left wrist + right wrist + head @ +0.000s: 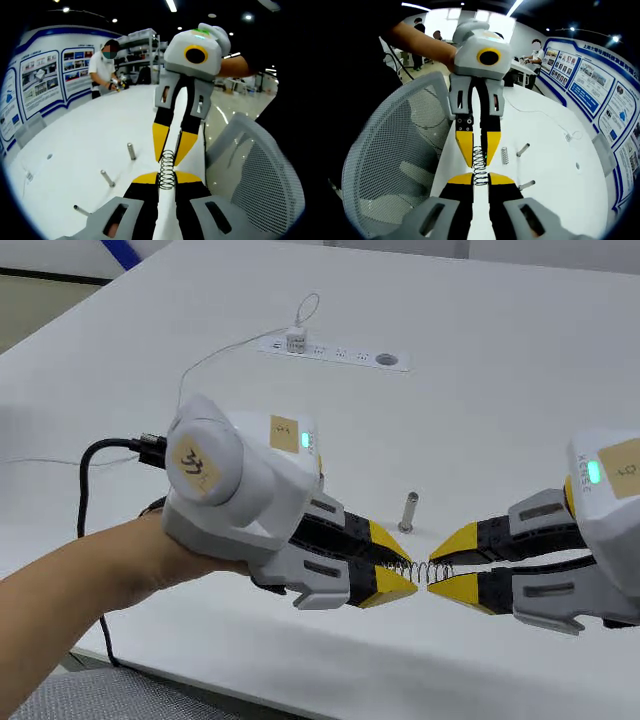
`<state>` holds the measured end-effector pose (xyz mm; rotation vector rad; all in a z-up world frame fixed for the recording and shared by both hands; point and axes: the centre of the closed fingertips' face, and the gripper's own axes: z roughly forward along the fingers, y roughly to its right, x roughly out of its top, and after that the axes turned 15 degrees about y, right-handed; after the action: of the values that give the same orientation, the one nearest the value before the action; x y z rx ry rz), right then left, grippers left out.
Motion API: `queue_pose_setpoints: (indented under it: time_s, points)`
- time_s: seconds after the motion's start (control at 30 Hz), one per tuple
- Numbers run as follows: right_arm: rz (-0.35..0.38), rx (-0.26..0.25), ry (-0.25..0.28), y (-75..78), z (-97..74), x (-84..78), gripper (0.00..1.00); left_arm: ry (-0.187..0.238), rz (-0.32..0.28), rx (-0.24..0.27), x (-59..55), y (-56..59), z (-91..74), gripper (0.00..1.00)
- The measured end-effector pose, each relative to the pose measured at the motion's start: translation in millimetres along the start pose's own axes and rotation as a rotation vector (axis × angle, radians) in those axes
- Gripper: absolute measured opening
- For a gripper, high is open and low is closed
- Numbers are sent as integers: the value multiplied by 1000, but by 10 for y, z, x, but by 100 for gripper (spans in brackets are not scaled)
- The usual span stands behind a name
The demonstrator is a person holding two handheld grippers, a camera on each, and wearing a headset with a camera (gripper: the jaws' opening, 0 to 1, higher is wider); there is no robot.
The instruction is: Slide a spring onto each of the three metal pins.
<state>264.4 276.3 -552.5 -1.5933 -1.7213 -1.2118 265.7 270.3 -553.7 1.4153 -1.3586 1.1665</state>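
Our left gripper (392, 571) and right gripper (452, 567) each clamp one end of a spring (420, 570); next, we judge, one must release and line it over a metal pin (408, 511)

The wide white tabletop (500, 410) carries a long white power strip (335, 352) with a small white charger (296, 338) plugged into it. A grey mesh chair (262, 175) stands just beside the tabletop edge. Blue-and-white wall posters (40, 75) hang behind.
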Motion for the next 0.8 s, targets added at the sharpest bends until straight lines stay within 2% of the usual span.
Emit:
queue_pose_setpoints:
  time_s: [0.1, 0.23, 0.33, 0.5, 0.63, 0.8]
  points:
    - [8, -1, 3, -1, -6, 0, 11, 0, 26, -6, 10, 10, -2, 10]
    - [31, 1, 21, -14, -19, 4, 12, 2, 28, -16, 13, 26, -9, 10]
    - [-15, 3, 39, -10, -31, 35, 12, 7, 38, -15, 37, 15, -17, 10]
    - [33, -4, 47, 4, -40, -1, 16, 17, 54, -22, 79, 10, -29, 10]
    - [50, -11, 52, 16, -33, -17, 12, 24, 55, -29, 99, 15, -31, 10]
    - [88, -16, 75, 31, -28, 1, 11, 25, 58, -34, 96, 13, -39, 10]
